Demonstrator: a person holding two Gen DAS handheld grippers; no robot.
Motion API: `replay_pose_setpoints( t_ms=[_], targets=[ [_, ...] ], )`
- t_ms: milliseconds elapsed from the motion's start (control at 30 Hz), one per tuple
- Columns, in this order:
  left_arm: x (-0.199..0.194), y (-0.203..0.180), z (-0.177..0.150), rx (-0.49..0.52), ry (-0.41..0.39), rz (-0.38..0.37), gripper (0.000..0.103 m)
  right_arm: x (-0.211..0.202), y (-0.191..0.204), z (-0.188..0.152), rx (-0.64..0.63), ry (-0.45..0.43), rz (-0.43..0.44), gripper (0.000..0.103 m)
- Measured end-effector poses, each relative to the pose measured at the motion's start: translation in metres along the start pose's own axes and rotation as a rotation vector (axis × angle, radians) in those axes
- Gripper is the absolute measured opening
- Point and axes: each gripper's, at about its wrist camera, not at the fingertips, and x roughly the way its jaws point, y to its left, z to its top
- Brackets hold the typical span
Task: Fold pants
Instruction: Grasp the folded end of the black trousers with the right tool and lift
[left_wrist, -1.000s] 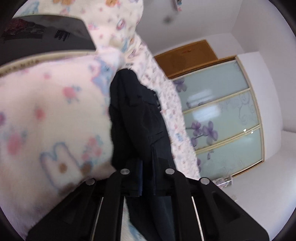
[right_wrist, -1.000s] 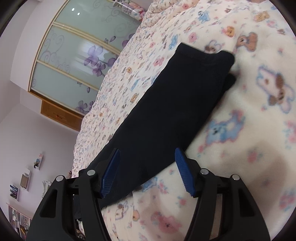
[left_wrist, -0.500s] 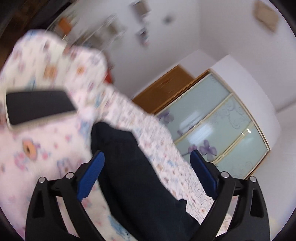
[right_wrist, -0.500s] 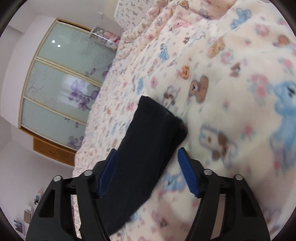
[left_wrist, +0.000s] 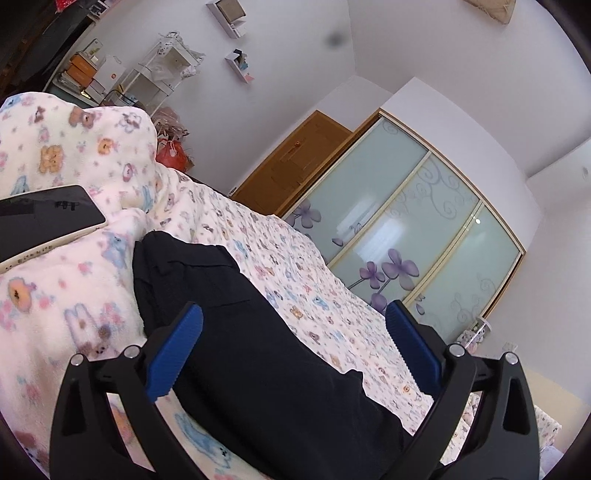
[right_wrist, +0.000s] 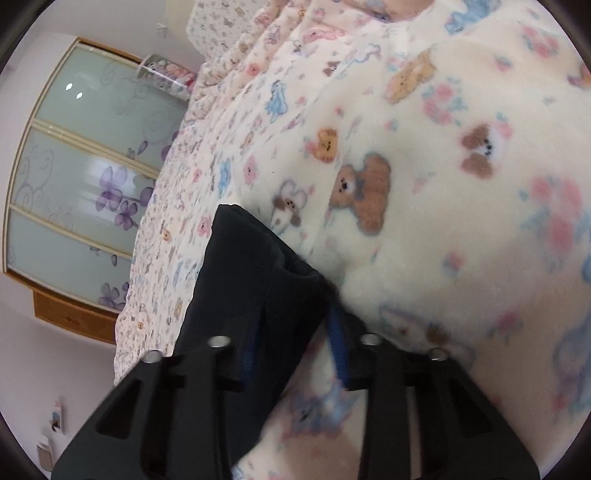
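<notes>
The dark navy pants (left_wrist: 236, 332) lie folded lengthwise in a long strip on a cream blanket printed with bears (left_wrist: 66, 280). My left gripper (left_wrist: 291, 347) is open and empty, raised a little above the strip with its blue pads either side of it. In the right wrist view my right gripper (right_wrist: 295, 343) is shut on the near end of the pants (right_wrist: 240, 273). The cloth bunches between its blue pads (right_wrist: 338, 343) and hides the left pad.
A dark phone (left_wrist: 40, 218) lies on the blanket left of the pants. A heaped fold of blanket (left_wrist: 74, 140) rises behind it. A glass-door wardrobe (left_wrist: 417, 240) and a wooden door (left_wrist: 295, 158) stand past the bed. Shelves (left_wrist: 147, 77) stand against the far wall.
My left gripper let go of the pants, opened wide and drew back. My right gripper, open a second ago, moved to the end of the pants and shut on it.
</notes>
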Motion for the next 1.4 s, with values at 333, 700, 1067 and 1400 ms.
replay_pose_setpoints(
  t_ms=[333,700,1067,1400],
  targets=[
    [0.008,0.007,-0.003,-0.039,0.039,0.016,0.1,-0.033,0.052,-0.012,-0.201,-0.122,0.132,0.014],
    [0.015,0.012,-0.003,-0.06,0.069,0.029,0.101,-0.019,0.228,-0.152,-0.613,0.059,0.432,0.014],
    [0.021,0.02,0.0,-0.083,0.099,0.023,0.101,0.052,0.255,-0.337,-0.991,0.334,0.352,0.014],
    [0.027,0.025,-0.001,-0.103,0.127,0.023,0.101,0.042,0.259,-0.387,-1.343,0.427,0.256,0.061]
  ],
)
